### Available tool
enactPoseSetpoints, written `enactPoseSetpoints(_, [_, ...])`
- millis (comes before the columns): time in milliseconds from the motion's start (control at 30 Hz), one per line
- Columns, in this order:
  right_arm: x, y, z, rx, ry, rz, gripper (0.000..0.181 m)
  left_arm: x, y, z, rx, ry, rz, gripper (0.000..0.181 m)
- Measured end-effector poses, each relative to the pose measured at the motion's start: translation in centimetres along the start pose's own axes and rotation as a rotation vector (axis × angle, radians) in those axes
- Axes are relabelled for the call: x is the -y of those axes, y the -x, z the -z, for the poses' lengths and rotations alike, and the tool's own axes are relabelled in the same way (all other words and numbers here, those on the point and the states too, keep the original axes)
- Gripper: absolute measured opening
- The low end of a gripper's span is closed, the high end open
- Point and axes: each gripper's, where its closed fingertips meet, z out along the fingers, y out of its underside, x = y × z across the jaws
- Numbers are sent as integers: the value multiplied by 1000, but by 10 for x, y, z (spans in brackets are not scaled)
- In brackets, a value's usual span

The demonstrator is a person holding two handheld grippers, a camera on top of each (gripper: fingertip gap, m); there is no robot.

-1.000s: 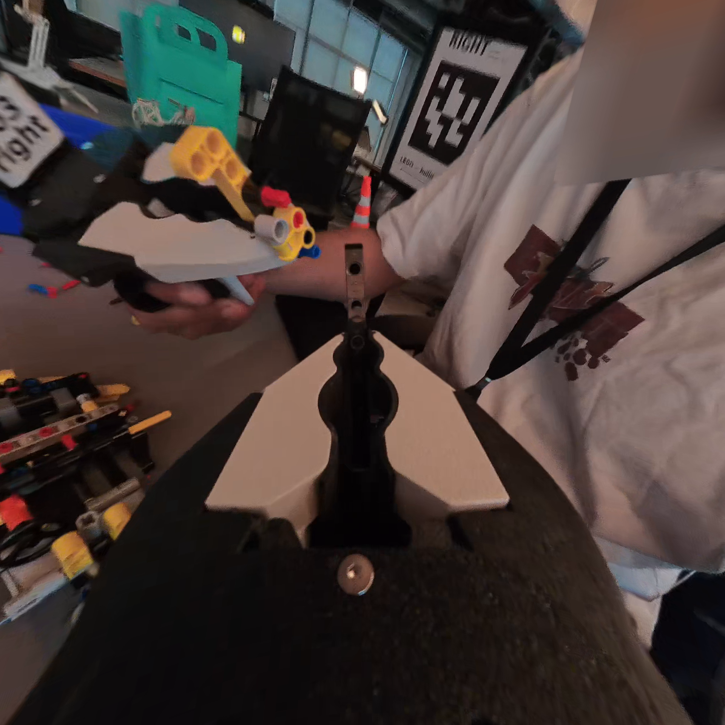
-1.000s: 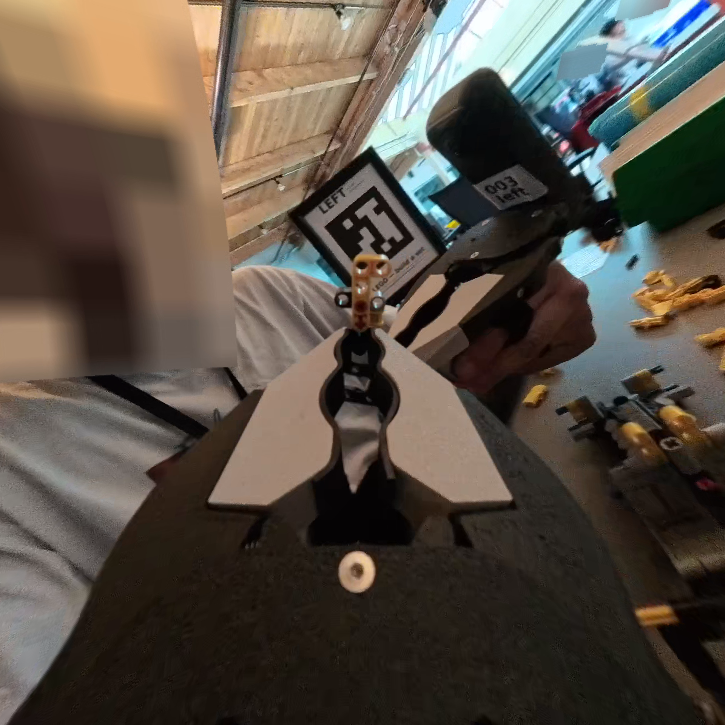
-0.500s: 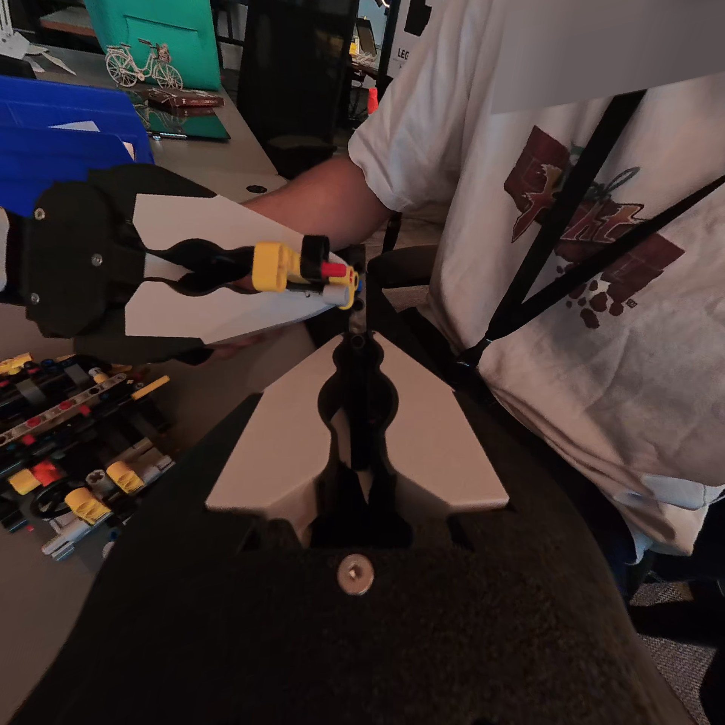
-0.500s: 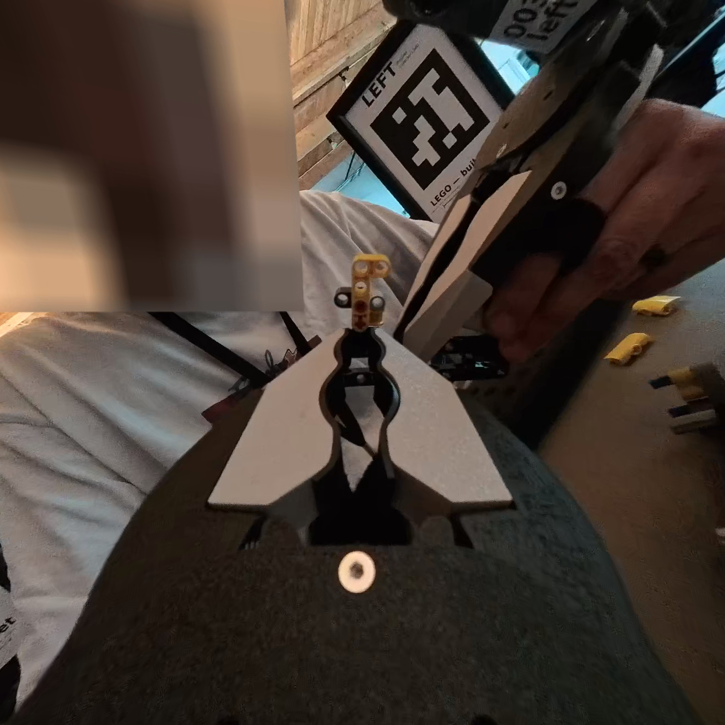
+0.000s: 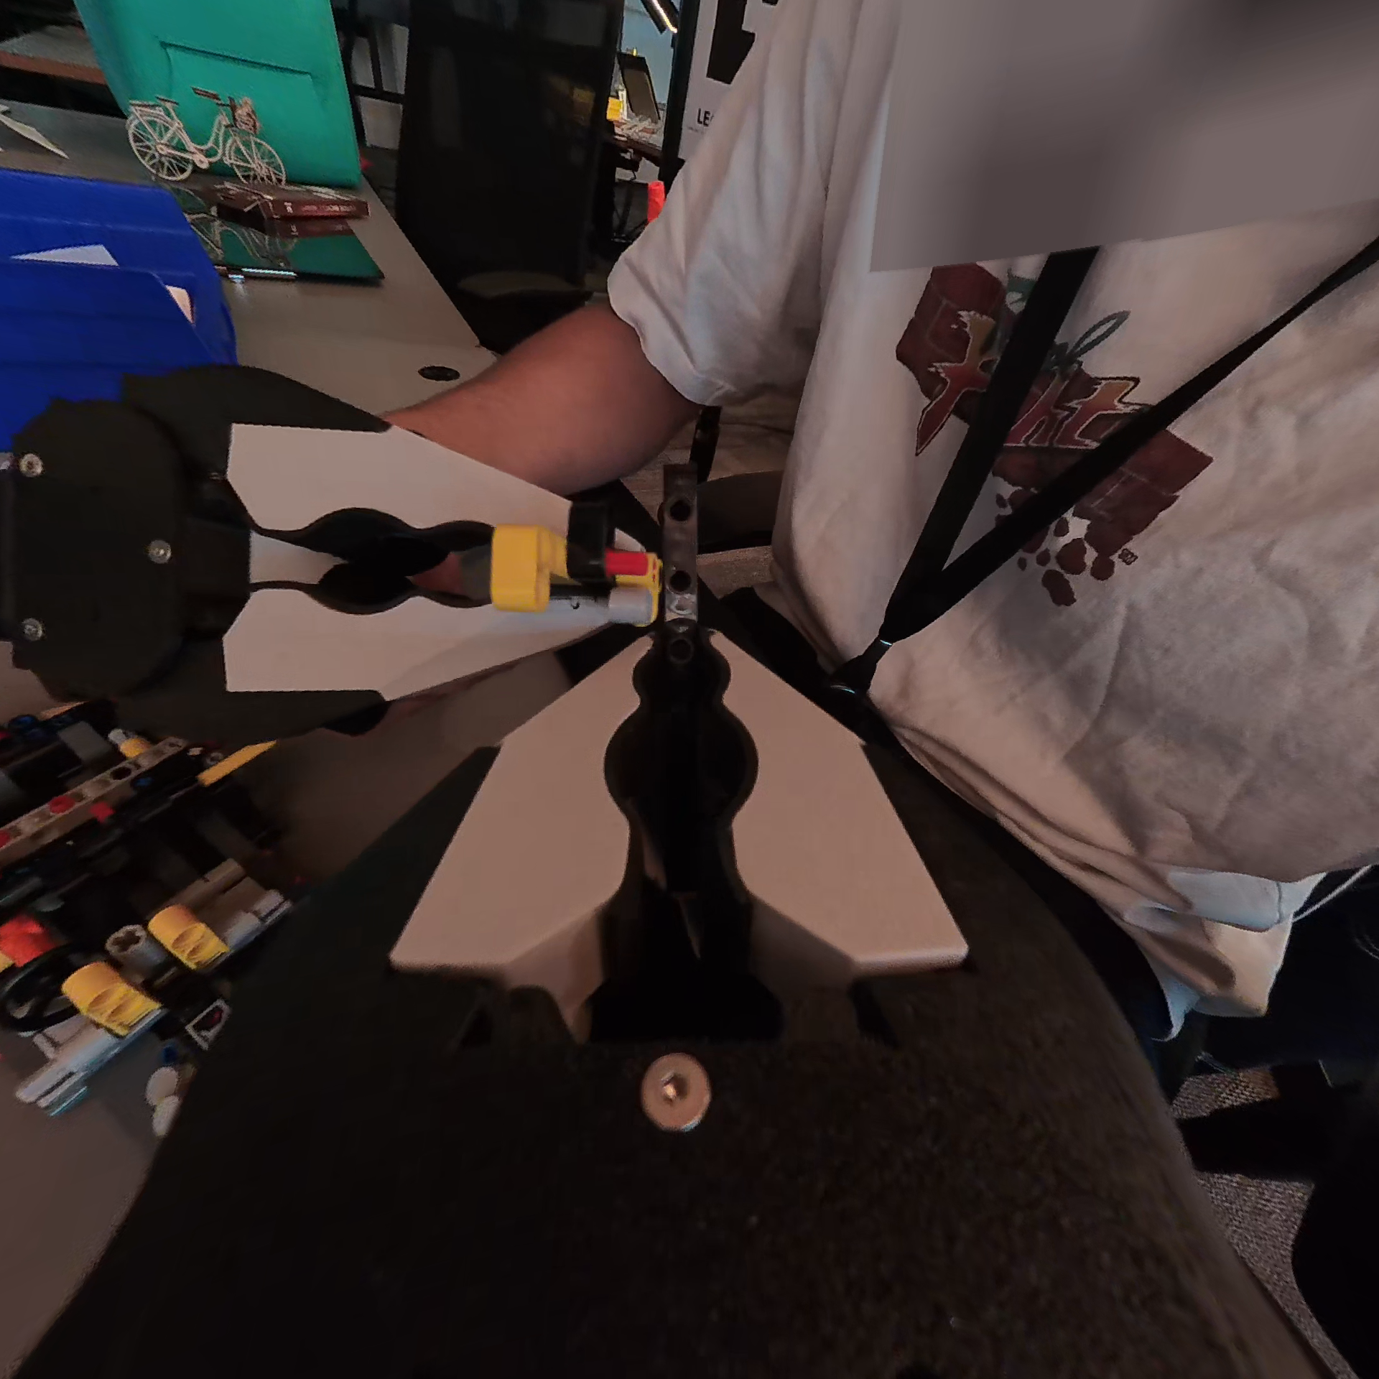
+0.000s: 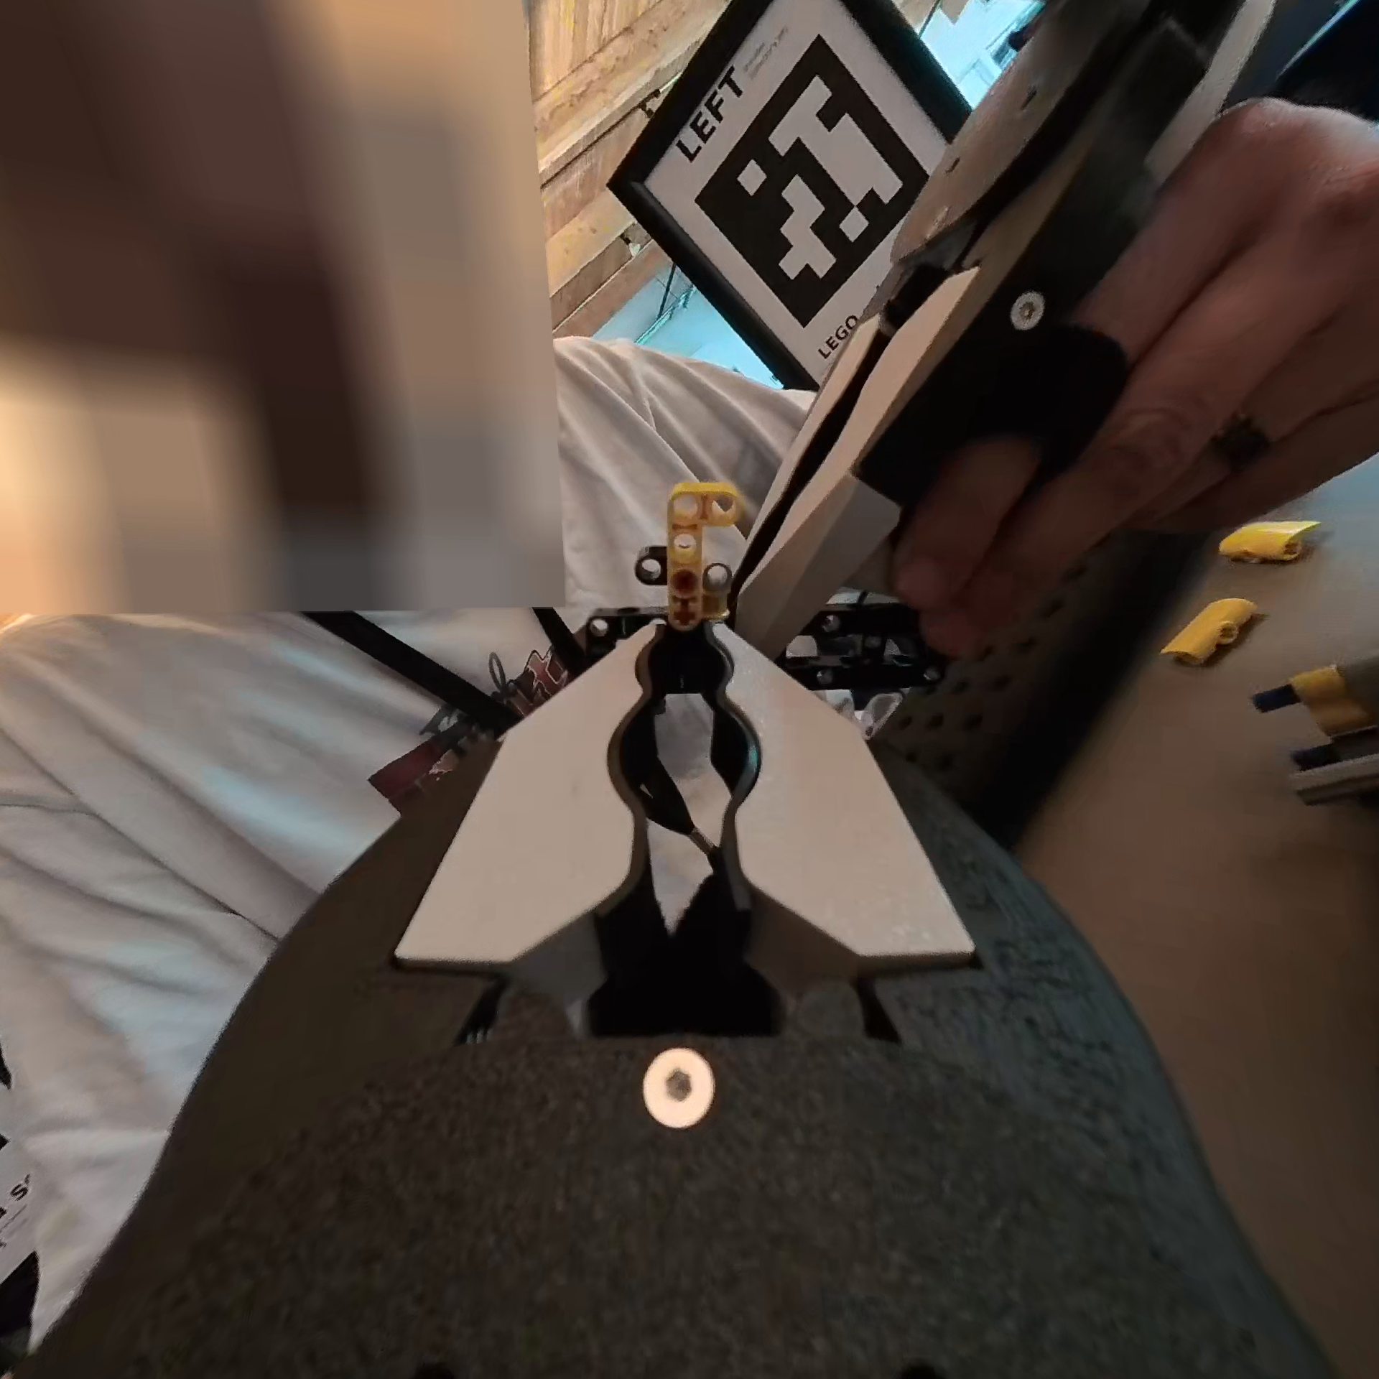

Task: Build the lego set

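Left claw (image 5: pixel 680 634): narrowed onto one black perforated beam (image 5: pixel 680 522), held upright at the fingertips; four holes of it show above the tips.

Right claw (image 6: pixel 690 630): clamped on one small sub-assembly (image 6: pixel 698 556), built from a yellow L-shaped liftarm, a grey pin, a red pin and a black connector. In the left wrist view the same sub-assembly (image 5: pixel 574 574) points sideways with its pin ends touching the black beam at the second and third holes from the top. Whether the pins are seated, can't tell.

Both claws are held in the air in front of the person's white T-shirt (image 5: pixel 1119 597), above the table (image 5: pixel 358 328).

Partly built chassis (image 5: pixel 112 858) sits on the table to the left, well apart from the claws, with at least three yellow connectors visible on it. Right wrist view: two loose yellow panel pieces (image 6: pixel 1209 630) on the table, plus one yellow-and-grey piece (image 6: pixel 1336 716) at the right edge.

One blue bin (image 5: pixel 97 298), one teal bag (image 5: pixel 239 82), one white bicycle model (image 5: pixel 205 145) behind.
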Motion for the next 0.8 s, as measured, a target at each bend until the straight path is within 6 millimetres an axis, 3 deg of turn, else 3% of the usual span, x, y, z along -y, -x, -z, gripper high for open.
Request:
enactPoseSetpoints(567, [1,3,2,-1,-12,9,6,-3,0,0,-63,-10,113,10])
enactPoseSetpoints(800, [-5,8,-8,11,11,7,6,-3,-8,-5,-46,5,-7,10])
